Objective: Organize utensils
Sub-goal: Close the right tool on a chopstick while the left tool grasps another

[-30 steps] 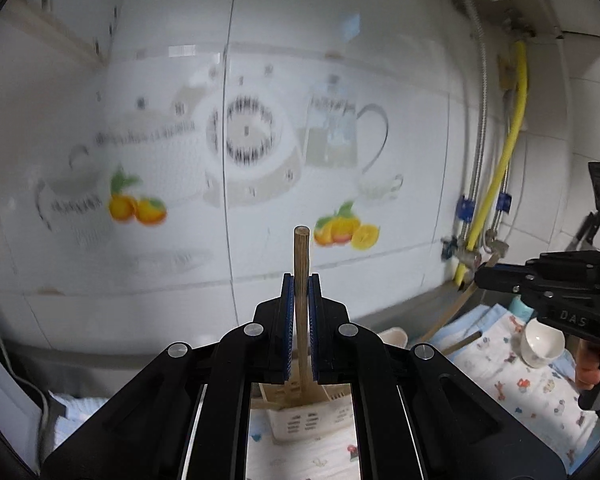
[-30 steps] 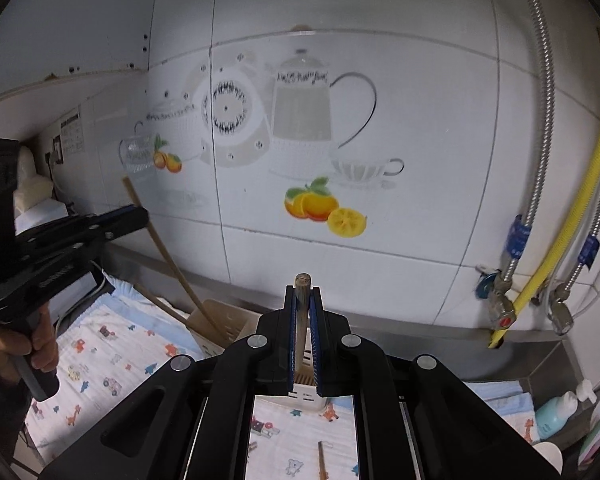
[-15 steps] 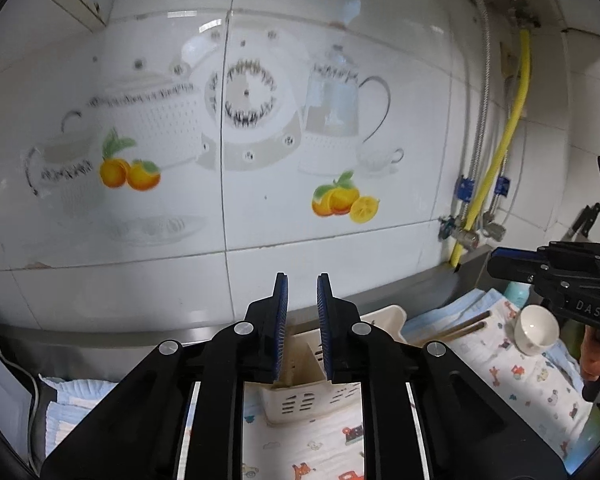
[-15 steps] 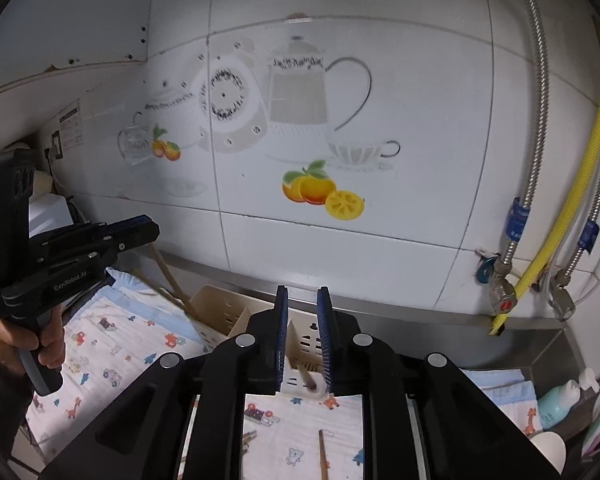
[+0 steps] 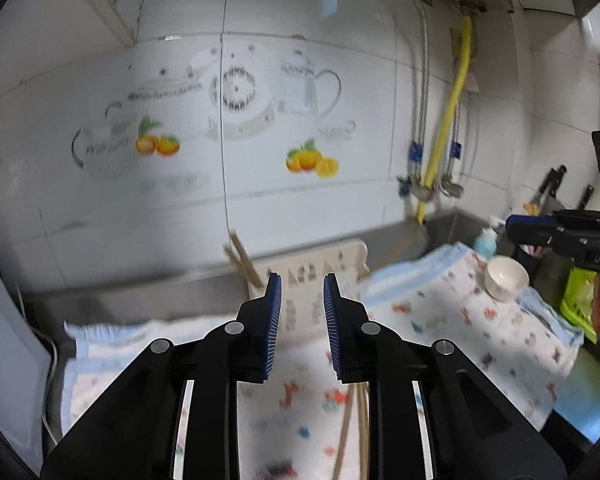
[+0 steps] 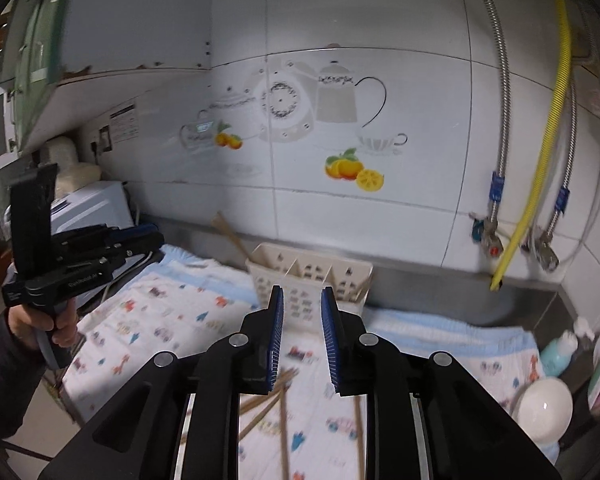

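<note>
A cream plastic utensil caddy point(image 5: 320, 268) point(image 6: 308, 272) stands on the patterned cloth against the tiled wall, with wooden chopsticks point(image 5: 242, 258) point(image 6: 230, 234) leaning out of its left compartment. My left gripper point(image 5: 299, 292) is open and empty, in front of and above the caddy; it also shows in the right wrist view point(image 6: 140, 236). My right gripper point(image 6: 302, 304) is open and empty, likewise in front of the caddy; it also shows in the left wrist view point(image 5: 540, 226). Several loose chopsticks point(image 6: 278, 404) point(image 5: 352, 428) lie on the cloth below the grippers.
A white bowl point(image 5: 505, 278) point(image 6: 544, 408) sits on the cloth at the right, near a blue bottle point(image 6: 558, 352) and a green basket point(image 5: 580, 300). Yellow hose and metal pipes point(image 6: 532, 184) run down the wall at right. A white appliance point(image 6: 88, 204) stands at left.
Both grippers held a chopstick upright over the caddy, then opened and let go. Both have since pulled back and tilted down, so the cloth and loose chopsticks show.
</note>
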Demonstrator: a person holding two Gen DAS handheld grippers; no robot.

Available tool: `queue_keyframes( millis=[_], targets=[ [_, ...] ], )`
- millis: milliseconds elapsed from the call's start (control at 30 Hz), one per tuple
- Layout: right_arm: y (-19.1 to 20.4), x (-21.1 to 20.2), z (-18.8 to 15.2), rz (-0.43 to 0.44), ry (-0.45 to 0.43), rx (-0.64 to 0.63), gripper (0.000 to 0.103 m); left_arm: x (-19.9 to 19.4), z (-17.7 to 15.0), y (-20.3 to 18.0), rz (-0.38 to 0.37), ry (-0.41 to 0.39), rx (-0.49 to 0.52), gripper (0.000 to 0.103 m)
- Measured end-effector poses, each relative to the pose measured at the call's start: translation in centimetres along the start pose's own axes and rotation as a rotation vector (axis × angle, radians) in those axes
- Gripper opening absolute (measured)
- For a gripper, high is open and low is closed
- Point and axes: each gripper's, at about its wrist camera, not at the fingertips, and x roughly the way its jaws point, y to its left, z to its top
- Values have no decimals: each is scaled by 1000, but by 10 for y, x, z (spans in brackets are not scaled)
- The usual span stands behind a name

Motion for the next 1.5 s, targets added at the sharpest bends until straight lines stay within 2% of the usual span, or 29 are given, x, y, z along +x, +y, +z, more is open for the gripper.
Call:
queue_keyframes(
  millis=[100, 267, 500, 700, 1000, 1500],
  targets=[
    [8, -10, -18, 6, 9, -2, 19, -4, -22, -2, -12, 35, -3, 22],
    [20, -19, -58, 14, 39, 1, 20, 0, -77, -9, -35, 142, 20, 22],
    [23, -6, -122, -18, 100, 27, 20, 25, -153, -11, -77, 314, -9, 22],
    [19, 11, -167, -26, 142, 78, 20, 47, -196, -13, -79, 419, -21, 22],
    [15, 45, -210, -57, 241, 94, 20, 62, -211, -10, -80, 456, -41, 22],
    [14, 81, -232, -84, 323, 70, 20, 66, -213, -20, -73, 437, -10, 22]
  ],
)
